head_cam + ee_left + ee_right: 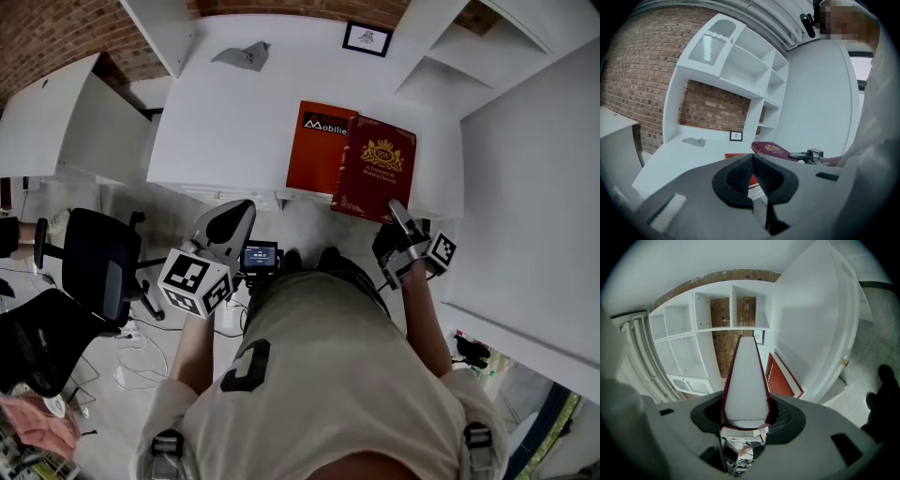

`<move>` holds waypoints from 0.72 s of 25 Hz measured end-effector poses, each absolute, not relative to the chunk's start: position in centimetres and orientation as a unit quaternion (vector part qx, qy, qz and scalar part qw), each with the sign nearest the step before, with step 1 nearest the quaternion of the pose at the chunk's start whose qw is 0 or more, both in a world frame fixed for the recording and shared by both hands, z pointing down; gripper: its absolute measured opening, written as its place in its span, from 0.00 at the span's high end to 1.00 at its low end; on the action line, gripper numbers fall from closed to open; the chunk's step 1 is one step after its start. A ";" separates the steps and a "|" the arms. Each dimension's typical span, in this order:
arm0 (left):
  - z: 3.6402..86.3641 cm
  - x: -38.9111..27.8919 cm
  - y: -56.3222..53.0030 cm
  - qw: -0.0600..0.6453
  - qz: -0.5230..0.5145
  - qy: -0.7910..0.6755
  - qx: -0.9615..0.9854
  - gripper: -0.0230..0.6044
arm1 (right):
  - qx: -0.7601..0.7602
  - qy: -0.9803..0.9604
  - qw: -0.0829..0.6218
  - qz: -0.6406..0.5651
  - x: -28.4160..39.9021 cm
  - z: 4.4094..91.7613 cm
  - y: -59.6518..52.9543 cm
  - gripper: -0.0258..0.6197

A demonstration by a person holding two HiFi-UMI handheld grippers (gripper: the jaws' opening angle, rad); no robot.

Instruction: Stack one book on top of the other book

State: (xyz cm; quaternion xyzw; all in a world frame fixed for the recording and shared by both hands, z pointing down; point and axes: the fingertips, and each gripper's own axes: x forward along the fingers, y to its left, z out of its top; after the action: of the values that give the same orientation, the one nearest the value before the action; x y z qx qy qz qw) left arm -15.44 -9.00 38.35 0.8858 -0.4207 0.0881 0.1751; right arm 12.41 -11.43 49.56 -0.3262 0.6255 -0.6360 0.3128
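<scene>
Maroon book (375,171): glossy, perhaps leatherette

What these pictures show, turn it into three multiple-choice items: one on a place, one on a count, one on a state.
1. Where is the framed picture?
A. at the back of the desk
B. on top of a book
C. between a gripper's jaws

2. How many books are in view?
A. one
B. two
C. four

3. What state is the right gripper in?
A. open and empty
B. shut on the maroon book
C. shut on the framed picture

Key: 1 A, in the head view it sits by the desk's far edge. 2 B, there is one maroon book and one orange book. 3 B, the right gripper view shows its jaws clamping the maroon book's edge.
</scene>
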 end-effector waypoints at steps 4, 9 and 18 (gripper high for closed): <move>38.0 -15.7 -11.7 0.182 0.092 -0.428 0.881 0.96 | -0.316 0.620 0.300 -0.653 11.2 49.5 -14.8 0.65; 36.8 -13.5 -13.8 0.178 0.101 -0.443 0.873 0.96 | -0.300 0.615 0.282 -0.673 11.9 50.5 -18.2 0.65; 36.6 -9.6 -16.6 0.174 0.136 -0.466 0.857 0.96 | -0.268 0.611 0.247 -0.703 12.2 52.3 -22.0 0.65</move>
State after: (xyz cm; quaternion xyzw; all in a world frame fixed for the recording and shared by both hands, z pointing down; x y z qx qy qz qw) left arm -9.65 -16.63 36.62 0.8566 -0.4663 0.1361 0.1743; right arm 12.25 -22.02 52.34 -0.2679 0.6109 -0.7027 0.2474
